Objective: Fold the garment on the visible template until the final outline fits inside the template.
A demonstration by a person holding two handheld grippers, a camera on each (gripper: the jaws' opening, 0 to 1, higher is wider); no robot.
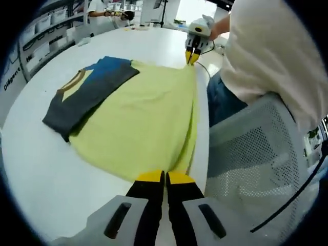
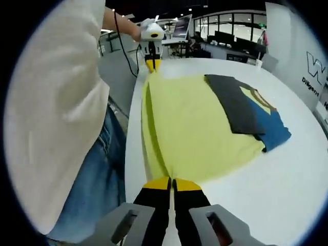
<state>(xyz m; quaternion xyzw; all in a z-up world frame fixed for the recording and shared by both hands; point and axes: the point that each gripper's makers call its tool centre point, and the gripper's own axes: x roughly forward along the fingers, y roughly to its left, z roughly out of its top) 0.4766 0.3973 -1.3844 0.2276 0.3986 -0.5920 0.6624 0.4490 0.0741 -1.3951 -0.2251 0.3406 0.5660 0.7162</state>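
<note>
Both views low, close over the table edge — facing each other along the yellow garment, each camera sighting the opposite gripper.

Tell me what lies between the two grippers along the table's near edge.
The yellow garment's edge runs taut between the left gripper and right gripper, both pinching it, seen in both views. Nothing else lies along that stretch.

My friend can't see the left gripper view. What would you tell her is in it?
A yellow-green garment lies spread on a white table, with a grey and blue part folded over its far side. The left claw, at the bottom, is shut on the near hem, and the right claw pinches the far corner beside a person in a white shirt.
</note>
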